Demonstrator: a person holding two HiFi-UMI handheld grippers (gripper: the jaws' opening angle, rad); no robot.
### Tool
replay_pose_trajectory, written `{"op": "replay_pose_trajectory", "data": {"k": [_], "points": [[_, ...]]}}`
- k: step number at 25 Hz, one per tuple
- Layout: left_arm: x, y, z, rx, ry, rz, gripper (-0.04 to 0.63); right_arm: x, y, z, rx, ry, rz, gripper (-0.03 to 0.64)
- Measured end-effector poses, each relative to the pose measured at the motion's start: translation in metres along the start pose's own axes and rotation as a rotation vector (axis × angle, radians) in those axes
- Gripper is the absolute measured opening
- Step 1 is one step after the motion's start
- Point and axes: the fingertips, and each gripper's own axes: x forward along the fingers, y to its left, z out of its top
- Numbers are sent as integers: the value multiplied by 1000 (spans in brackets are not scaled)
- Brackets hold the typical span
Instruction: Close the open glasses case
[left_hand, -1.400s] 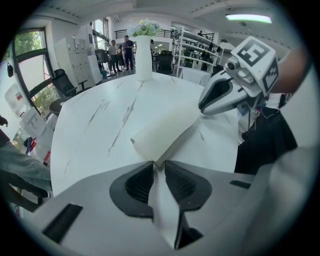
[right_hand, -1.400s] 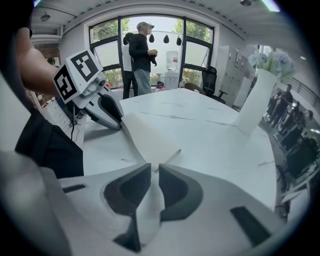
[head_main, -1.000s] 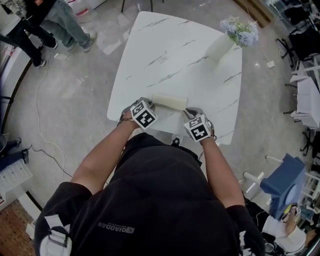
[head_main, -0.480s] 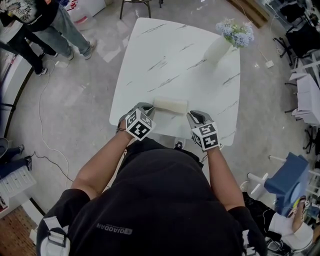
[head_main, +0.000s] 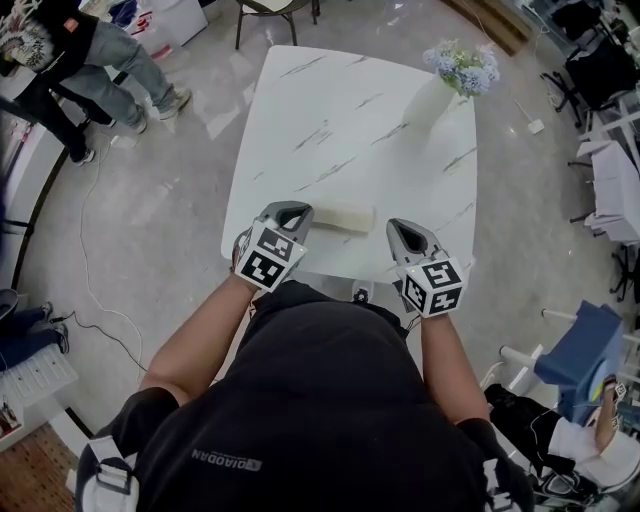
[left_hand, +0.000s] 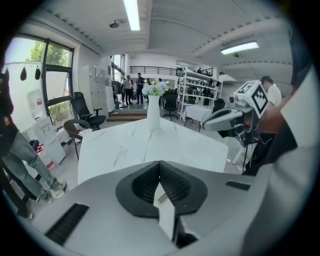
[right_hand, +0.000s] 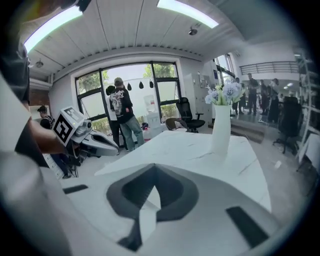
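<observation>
Nearest me, my left gripper (head_main: 291, 211) and right gripper (head_main: 401, 228) hang over the near edge of the white, grey-veined marble table (head_main: 330, 110). Each one's own view shows its ribbed dark jaws drawn together to a point with nothing between them. Just past their tips, and between the two, the pale cream oblong glasses case (head_main: 341, 217) lies flat on the tabletop close to that near edge. My left tips are just beside its left end; my right tips stand a little off its right end. Neither touches it.

From above the case looks low and boxy. I cannot tell whether its lid is fully down, so I would treat it as not yet seated.

With the jaws together I have two blunt pushers, which suits this step. I would set the left tips against the left end to stop the case sliding, as it sits near the edge and the marble looks slick. Then I would lay the right tips on top, along the long free edge of the lid, and press straight down, evenly.

Farther off, the tall white vase (head_main: 432, 97) of pale blue flowers (head_main: 461, 64) stands at the far right corner, well apart from my work.
</observation>
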Motion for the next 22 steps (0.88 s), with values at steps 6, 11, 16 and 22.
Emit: {"op": "replay_pose_trajectory", "data": {"k": [6,11,16,22], "points": [[-22,8,29,-112,-96,-6,5,-16,-7,36,92,-113,-3,2],[-41,14,60,-101,-180,19,5,-24,-10,55,90,-161,-9,2],[-58,13,85,-75,-244,32,5,-35,-3,72,68,-206,-6,2],[-66,9,96,-43,-265,34,5,-41,0,83,40,-229,-7,2]]}}
